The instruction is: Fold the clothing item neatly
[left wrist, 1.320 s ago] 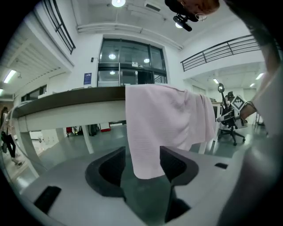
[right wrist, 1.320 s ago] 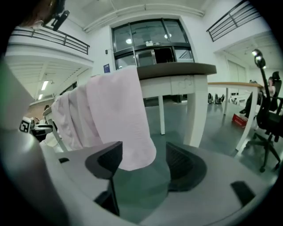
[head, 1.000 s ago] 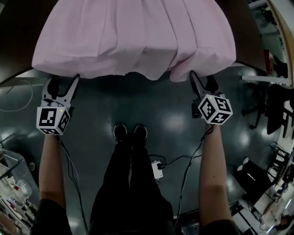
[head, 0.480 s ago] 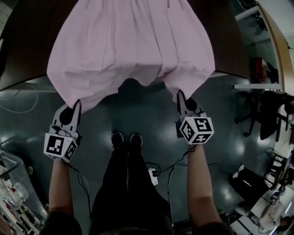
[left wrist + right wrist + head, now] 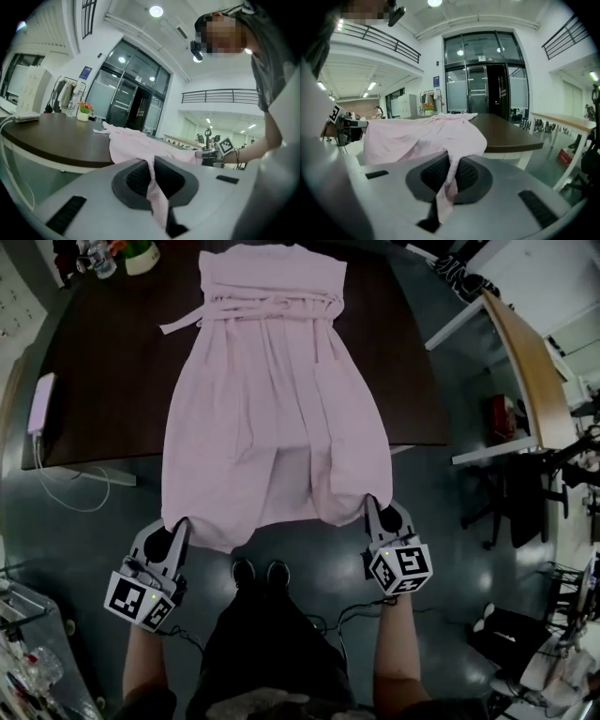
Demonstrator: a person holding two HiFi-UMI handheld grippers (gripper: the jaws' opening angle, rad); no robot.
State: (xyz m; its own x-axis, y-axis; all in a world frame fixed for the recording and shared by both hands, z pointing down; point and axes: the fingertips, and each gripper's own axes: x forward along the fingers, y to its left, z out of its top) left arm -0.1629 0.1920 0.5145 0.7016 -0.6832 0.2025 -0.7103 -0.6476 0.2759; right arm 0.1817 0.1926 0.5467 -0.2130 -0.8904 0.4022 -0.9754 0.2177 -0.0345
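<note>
clamped tight with the left gripper [image 5: 178,526] on the near left hem corner of the pink dress [image 5: 272,409], pads pressed together on a fold of cloth. same with the right gripper [image 5: 372,504]: shut on the near right hem corner, a tail of fabric pinched between the jaws. both grips just past the near edge of the dark table [image 5: 103,381], hem sagging between them. spread lengthwise over the tabletop beyond, skirt toward the person, waist tie and bodice at the far end. left of the dress and well apart, a flat white device [image 5: 42,399] with its cable. at the far left corner, bottles [image 5: 98,254] and a small potted plant [image 5: 142,253]. under the hem, on the dark floor [image 5: 309,615], two black shoes [image 5: 255,571].
</note>
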